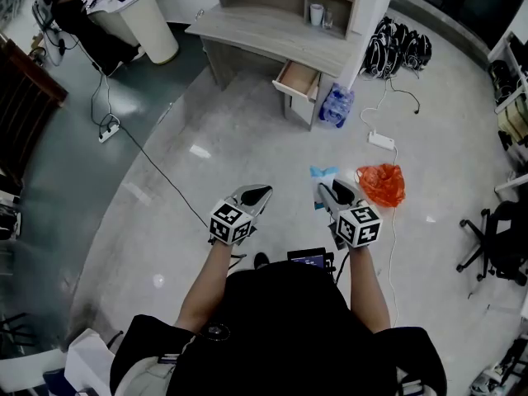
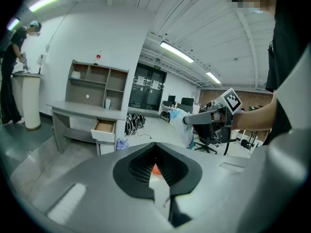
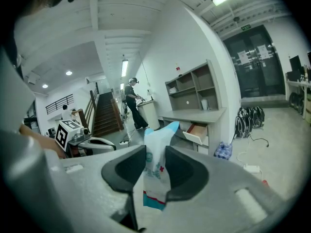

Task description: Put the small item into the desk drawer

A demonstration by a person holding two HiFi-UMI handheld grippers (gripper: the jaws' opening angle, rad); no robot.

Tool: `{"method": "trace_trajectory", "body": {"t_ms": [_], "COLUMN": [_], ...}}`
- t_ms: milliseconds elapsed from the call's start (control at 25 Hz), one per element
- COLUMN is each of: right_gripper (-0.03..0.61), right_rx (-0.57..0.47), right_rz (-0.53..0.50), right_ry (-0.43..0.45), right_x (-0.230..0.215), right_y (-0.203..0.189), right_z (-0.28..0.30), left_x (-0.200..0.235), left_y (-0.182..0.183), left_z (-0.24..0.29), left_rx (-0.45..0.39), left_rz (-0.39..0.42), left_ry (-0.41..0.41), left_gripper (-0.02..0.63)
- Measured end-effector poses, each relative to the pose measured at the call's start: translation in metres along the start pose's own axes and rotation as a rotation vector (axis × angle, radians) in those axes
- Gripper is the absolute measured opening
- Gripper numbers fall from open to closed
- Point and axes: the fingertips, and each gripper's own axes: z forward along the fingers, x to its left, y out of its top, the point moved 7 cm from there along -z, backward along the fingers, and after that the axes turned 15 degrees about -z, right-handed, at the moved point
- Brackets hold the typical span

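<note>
Glossy polished floor point(image 1: 247, 130), matt grey table point(image 1: 272, 31), wood-look drawer point(image 1: 299, 79) inside, glossy plastic packet point(image 3: 156, 171), crinkled plastic bag point(image 1: 381, 184), matt plastic right gripper point(image 3: 154, 152)

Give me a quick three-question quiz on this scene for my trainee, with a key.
1. True or false: the drawer stands open.
2. What does the right gripper hold? A bottle; B packet; C nothing.
3. Fill in: the bag is ____ in colour.
Key: 1 true; 2 B; 3 orange.
</note>
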Motion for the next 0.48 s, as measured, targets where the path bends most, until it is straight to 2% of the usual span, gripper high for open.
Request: {"method": "trace_trajectory", "body": {"t_ms": [240,480], "right_gripper": [0.124,0.124], "right_rx": [-0.003,-0.023], "right_rz": [-0.019,-0.052], "right_ry": [0.011,0.02], "right_x": [-0.008,-0.026], "right_y": [0.002,0.012], "right_z": [0.001,-0.002], "left_x": [-0.007,-0.016], "left_y": [0.004,0.024], "left_z": [0.01,0.027], "left_rx": [0.004,-0.015], "left_rz": [0.015,0.039], "left_ry": [-0.008,0.019], "left_gripper": [0.0,0.0]}}
